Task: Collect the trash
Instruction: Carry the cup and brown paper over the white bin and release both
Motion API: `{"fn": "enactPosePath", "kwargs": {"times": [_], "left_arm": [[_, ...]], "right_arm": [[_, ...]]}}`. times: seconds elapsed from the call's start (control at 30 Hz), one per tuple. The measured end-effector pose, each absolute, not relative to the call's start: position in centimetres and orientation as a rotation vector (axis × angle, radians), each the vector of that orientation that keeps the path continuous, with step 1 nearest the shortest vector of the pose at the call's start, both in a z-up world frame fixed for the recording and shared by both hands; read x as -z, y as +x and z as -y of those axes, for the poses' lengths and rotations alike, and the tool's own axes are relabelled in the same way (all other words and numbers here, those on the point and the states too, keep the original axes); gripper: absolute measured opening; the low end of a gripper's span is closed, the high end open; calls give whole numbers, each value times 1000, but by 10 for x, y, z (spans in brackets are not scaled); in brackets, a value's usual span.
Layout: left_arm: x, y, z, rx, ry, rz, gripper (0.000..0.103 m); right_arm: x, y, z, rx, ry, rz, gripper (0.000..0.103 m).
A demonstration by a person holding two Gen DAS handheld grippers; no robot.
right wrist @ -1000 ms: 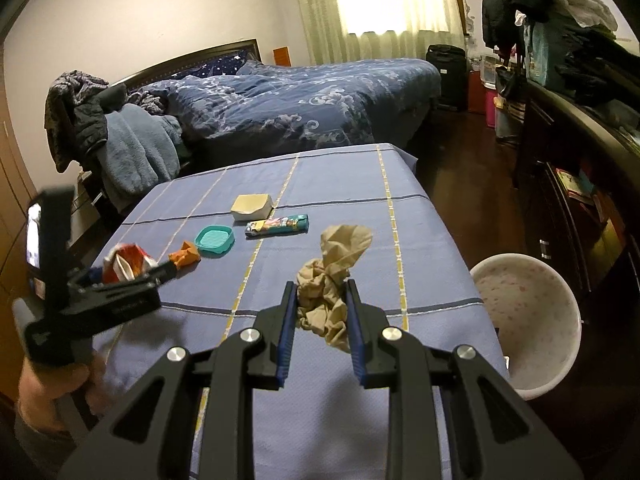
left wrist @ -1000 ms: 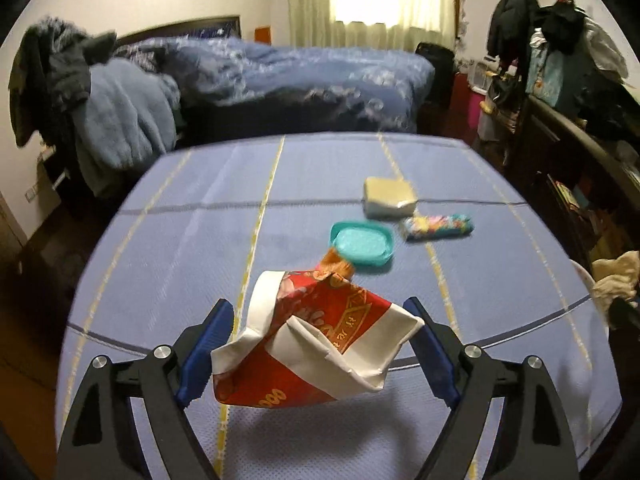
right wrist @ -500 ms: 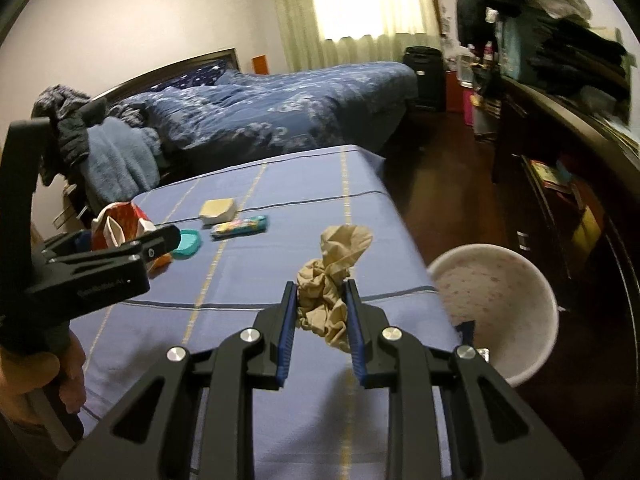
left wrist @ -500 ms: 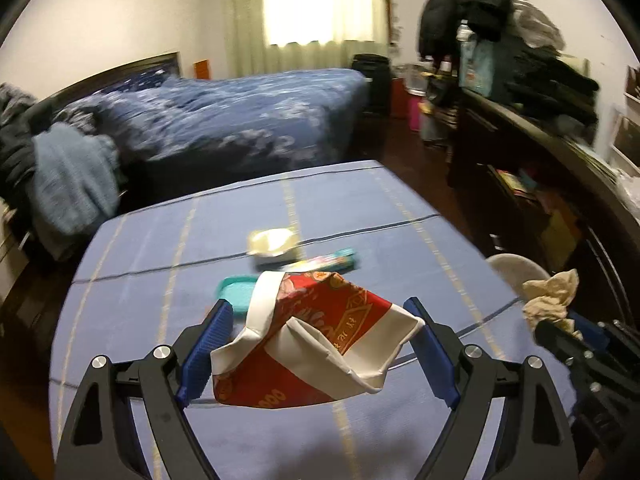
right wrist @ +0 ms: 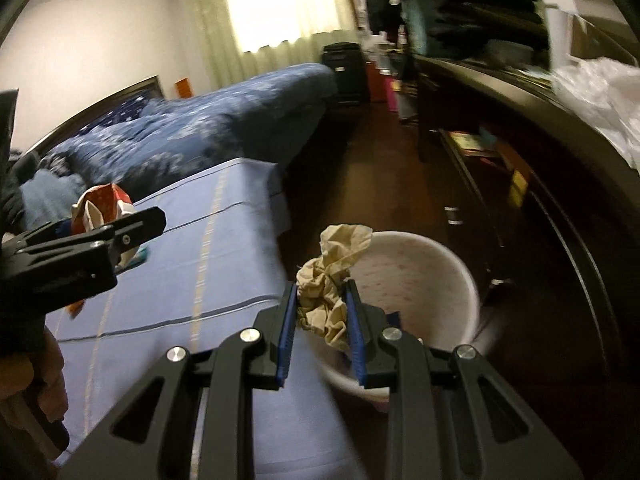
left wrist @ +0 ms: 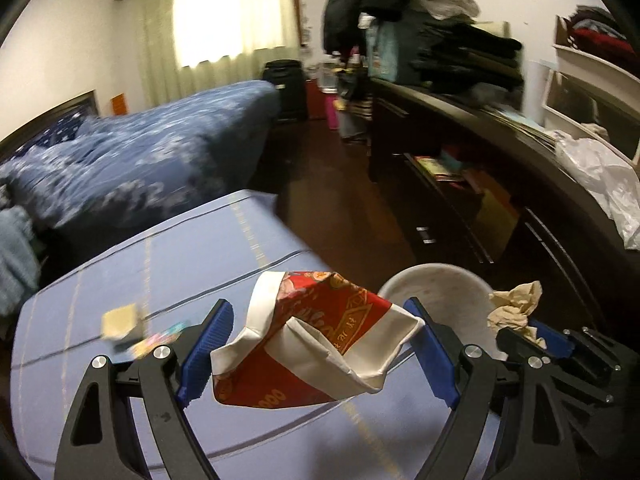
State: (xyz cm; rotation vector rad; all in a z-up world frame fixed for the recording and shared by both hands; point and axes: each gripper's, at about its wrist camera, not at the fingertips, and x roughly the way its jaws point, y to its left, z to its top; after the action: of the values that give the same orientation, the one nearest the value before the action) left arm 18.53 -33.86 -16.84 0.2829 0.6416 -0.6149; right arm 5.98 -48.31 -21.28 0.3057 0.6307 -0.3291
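the red and white wrapper (left wrist: 316, 344) bears yellow digits "000"; other print unreadable.

1. Grippers: two. The left gripper (left wrist: 318, 354) carries one item, the right gripper (right wrist: 320, 320) another.
2. Red-and-white paper bags (left wrist: 308, 340): one.
3. Crumpled tan paper wads (right wrist: 332, 276): one.
4. White bins (right wrist: 436, 280): one, on the floor beside the table.
5. Tables with blue cloth (left wrist: 160, 264): one.
6. Small items lying on the cloth: two made out, a pale yellow block (left wrist: 120, 320) and a colourful wrapper (left wrist: 160, 340); both blurred.
7. Beds (left wrist: 140, 160): one.
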Motion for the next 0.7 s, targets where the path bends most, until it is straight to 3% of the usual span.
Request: {"fn": "enactPosePath", "kwargs": {"times": [0.7], "left_arm": [[210, 217, 462, 748, 322, -797, 87]], "right_arm": [[255, 84, 552, 428, 363, -687, 26]]}}
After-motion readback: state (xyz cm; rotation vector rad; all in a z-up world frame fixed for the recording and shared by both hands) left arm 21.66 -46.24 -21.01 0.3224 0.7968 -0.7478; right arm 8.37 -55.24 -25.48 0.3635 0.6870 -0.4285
